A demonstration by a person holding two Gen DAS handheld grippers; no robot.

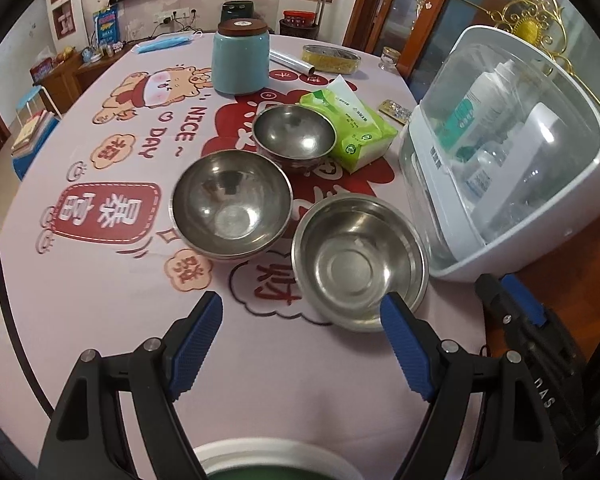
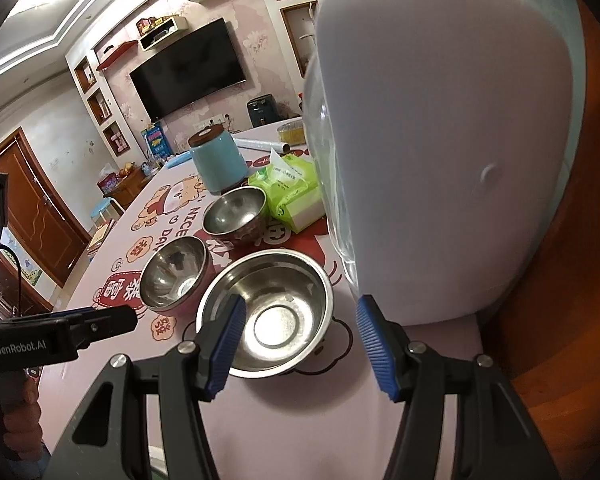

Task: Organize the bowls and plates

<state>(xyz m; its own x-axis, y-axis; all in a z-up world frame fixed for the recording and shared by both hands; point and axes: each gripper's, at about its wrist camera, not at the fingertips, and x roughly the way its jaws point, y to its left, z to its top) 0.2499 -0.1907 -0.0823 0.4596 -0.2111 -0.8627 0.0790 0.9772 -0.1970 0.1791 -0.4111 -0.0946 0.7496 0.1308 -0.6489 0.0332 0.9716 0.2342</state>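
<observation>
Three steel bowls sit on the counter point(image 1: 100, 312): near bowl point(image 1: 360, 262), middle bowl point(image 1: 232, 202), far bowl point(image 1: 295, 134). The left view alone shows bottles inside the sterilizer point(image 1: 512, 152). Left hand-held gripper point(image 1: 302, 312) and right hand-held gripper point(image 2: 302, 320) are both open and empty.
</observation>
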